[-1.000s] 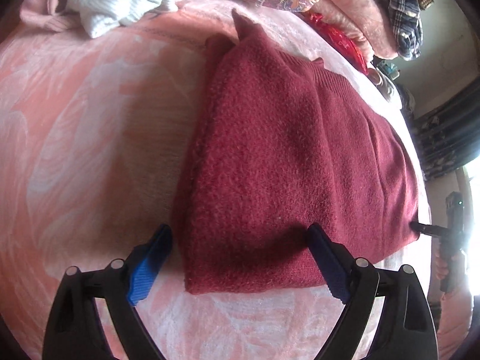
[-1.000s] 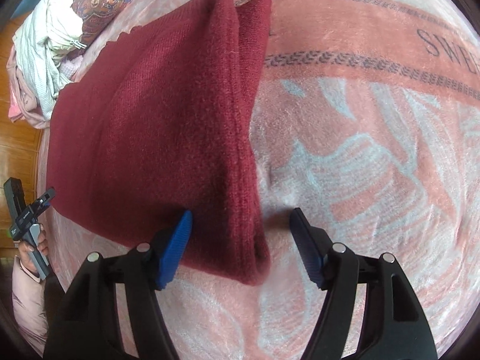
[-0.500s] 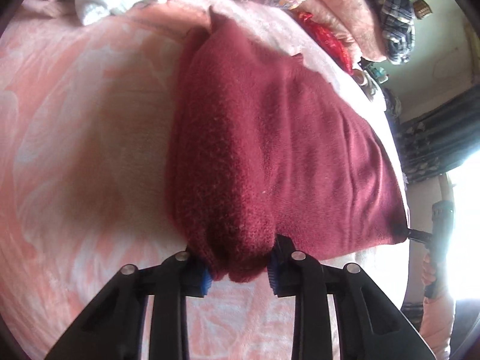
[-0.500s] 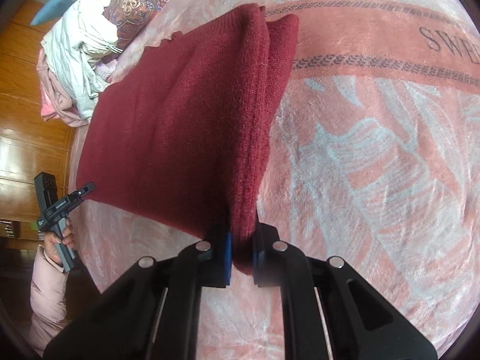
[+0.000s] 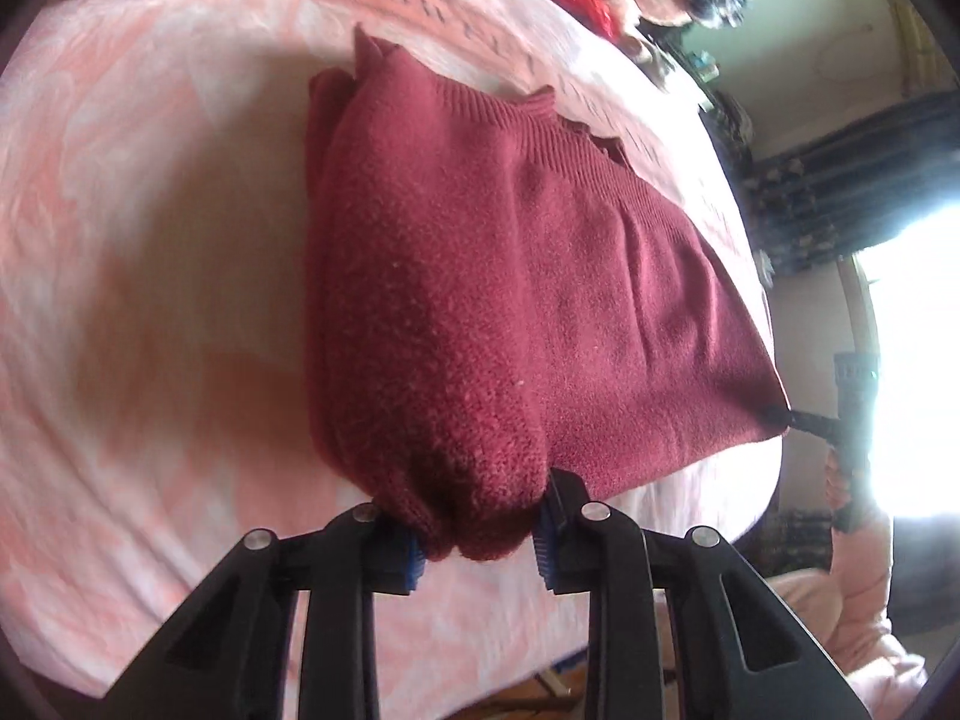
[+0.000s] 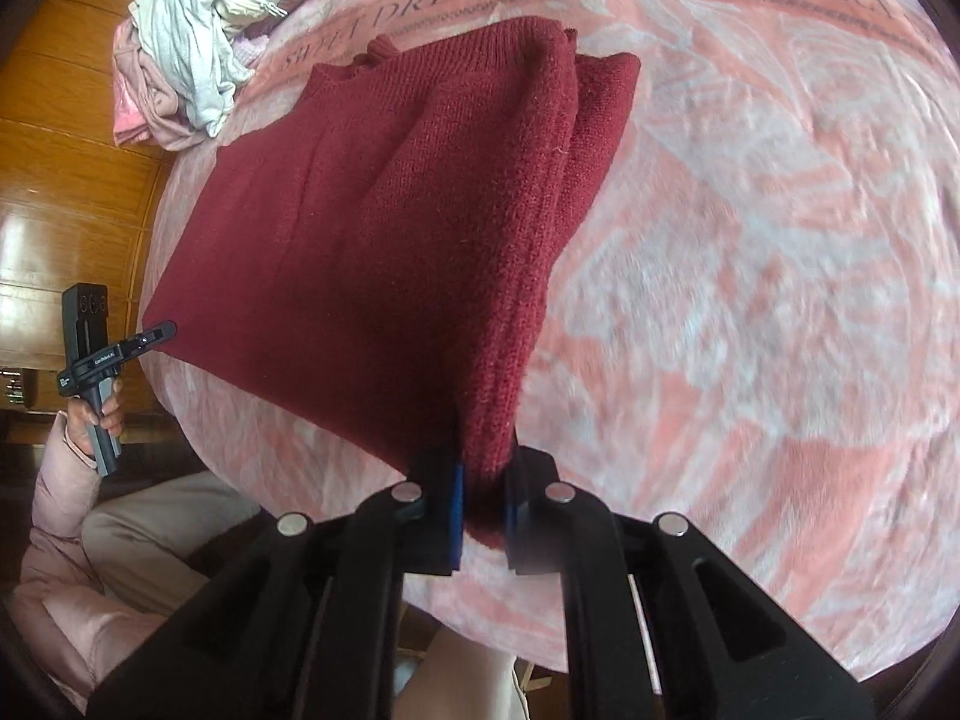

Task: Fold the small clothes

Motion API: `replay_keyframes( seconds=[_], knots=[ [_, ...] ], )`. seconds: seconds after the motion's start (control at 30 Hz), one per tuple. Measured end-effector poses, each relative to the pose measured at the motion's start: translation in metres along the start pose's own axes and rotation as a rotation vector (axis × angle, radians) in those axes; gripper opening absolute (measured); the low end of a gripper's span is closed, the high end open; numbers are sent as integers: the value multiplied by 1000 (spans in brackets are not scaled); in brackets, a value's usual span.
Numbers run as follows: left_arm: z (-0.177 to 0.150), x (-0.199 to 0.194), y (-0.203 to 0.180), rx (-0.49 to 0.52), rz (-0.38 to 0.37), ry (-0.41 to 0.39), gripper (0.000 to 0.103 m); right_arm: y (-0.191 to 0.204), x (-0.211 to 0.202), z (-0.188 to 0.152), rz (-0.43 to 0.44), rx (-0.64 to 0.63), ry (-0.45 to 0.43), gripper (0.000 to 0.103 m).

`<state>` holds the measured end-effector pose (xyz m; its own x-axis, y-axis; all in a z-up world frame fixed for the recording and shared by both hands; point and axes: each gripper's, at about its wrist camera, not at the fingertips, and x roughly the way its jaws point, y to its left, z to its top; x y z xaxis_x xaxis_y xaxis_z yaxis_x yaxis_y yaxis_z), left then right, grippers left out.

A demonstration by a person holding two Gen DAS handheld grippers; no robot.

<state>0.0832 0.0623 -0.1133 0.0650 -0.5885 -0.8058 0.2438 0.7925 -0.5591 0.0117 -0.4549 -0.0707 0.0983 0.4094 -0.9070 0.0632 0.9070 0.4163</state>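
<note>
We have the folded red sweater point(image 5: 510, 300) lifted by its two near corners above the pink blanket point(image 5: 150, 210). Our left gripper point(image 5: 480, 546) pinches a thick bunch of one corner; our right gripper point(image 6: 483, 510) is nearly closed on the other. A clothes pile point(image 6: 186, 60) lies at the far left.

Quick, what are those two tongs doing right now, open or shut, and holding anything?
Left tongs: shut on a bunched corner of the red sweater.
Right tongs: shut on the sweater's other near corner.
</note>
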Motion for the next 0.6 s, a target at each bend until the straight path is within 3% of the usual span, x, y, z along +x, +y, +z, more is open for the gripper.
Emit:
replay_keyframes(
  seconds=[0.13, 0.23, 0.3, 0.4, 0.5, 0.6],
  knots=[
    [-23, 26, -3, 57, 72, 72, 30, -22, 16, -19, 16, 56, 10, 9],
    [-23, 54, 9, 56, 124, 96, 36, -28, 48, -16, -36, 55, 40, 10],
    [-22, 60, 14, 61, 118, 89, 40, -28, 61, -12, -47, 55, 42, 12],
    [-22, 55, 15, 75, 109, 80, 45, -31, 55, -14, -40, 55, 41, 17],
    [-15, 41, 6, 70, 135, 74, 59, -28, 41, -16, -74, 31, 17, 34],
    [-3, 13, 4, 59, 176, -19, 61, -16, 17, -10, -129, -4, -56, 35]
  ],
)
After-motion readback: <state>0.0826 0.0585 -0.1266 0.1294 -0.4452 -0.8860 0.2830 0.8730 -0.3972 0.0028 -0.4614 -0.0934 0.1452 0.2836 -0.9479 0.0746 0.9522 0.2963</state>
